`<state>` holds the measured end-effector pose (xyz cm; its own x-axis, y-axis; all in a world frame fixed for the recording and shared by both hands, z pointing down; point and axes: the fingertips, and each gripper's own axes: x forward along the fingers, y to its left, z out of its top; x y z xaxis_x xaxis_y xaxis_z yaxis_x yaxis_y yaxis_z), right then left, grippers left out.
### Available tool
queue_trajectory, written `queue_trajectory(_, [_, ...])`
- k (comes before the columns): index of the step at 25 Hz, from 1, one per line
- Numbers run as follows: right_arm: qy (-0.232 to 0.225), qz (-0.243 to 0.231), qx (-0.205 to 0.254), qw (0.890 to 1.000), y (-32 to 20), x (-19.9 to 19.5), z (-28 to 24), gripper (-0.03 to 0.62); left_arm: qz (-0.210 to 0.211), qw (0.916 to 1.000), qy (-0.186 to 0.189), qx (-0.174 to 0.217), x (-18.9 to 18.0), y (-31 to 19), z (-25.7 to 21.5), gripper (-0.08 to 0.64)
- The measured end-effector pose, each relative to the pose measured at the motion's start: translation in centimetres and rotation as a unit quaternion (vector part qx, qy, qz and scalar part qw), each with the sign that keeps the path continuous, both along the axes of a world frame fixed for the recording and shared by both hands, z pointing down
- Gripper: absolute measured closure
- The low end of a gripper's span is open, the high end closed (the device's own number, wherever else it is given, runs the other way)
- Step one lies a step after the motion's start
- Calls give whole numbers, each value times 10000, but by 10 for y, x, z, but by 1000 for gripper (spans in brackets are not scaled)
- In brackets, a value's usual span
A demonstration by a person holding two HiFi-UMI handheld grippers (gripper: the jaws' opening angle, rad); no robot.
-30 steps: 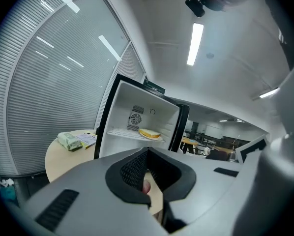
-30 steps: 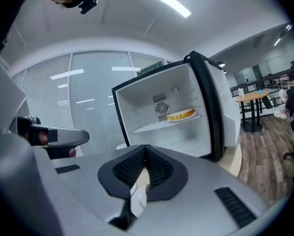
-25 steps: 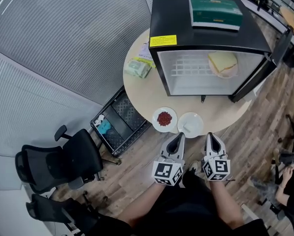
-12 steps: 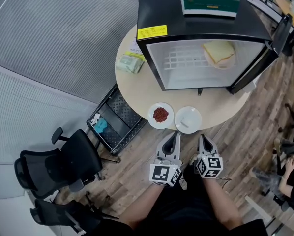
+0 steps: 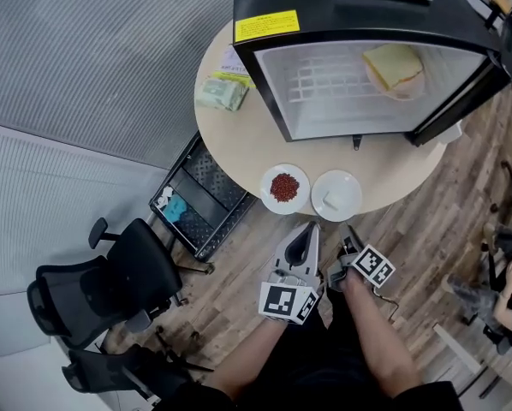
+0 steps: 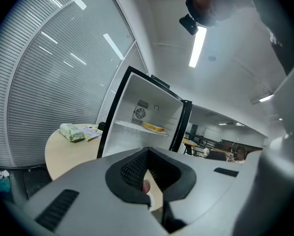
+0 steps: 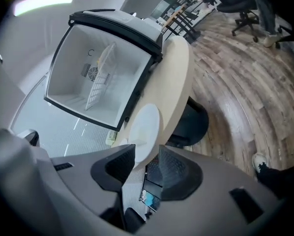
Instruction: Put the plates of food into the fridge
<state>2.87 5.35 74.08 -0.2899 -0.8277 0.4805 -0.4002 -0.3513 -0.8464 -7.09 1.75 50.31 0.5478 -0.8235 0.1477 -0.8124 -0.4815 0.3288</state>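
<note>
On the round beige table (image 5: 239, 148) lie a plate of red food (image 5: 284, 187) and a white plate (image 5: 336, 195) with a pale piece on it. Behind them the black fridge (image 5: 342, 24) stands open, with a sandwich plate (image 5: 394, 67) on its shelf. Below the table edge, my left gripper (image 5: 311, 228) is shut and empty. My right gripper (image 5: 348, 240) lies rolled on its side; its jaws have just been opening and nothing is between them. The right gripper view shows the white plate (image 7: 144, 129) beyond the gap of the right gripper (image 7: 147, 163).
The fridge door (image 5: 487, 75) hangs open to the right. A green packet (image 5: 222, 92) and papers lie at the table's left. A black crate (image 5: 203, 197) and an office chair (image 5: 110, 285) stand on the wooden floor to the left. A seated person's legs (image 5: 504, 264) show at right.
My right gripper has dropped lower, rolled onto its side and opened its jaws. The left gripper has hardly moved. The table and fridge now sit higher in the head view.
</note>
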Motion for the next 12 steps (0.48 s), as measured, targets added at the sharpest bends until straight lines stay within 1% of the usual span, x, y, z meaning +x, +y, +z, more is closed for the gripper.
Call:
queue_trajectory(7, [-489,483,-318,9971,-21,-7,32,460,176,9998,42,-45,2,-3,6,555])
queue_trajectory(9, [-575,535,-320,9964,-27,-8,36,460,200,9998,52,-55,1,-5,7,555])
queue_trajectory(12, [-530,477,-249,9971,-30,-10,33,463,243,9997,36,-74,0,-7,11,555])
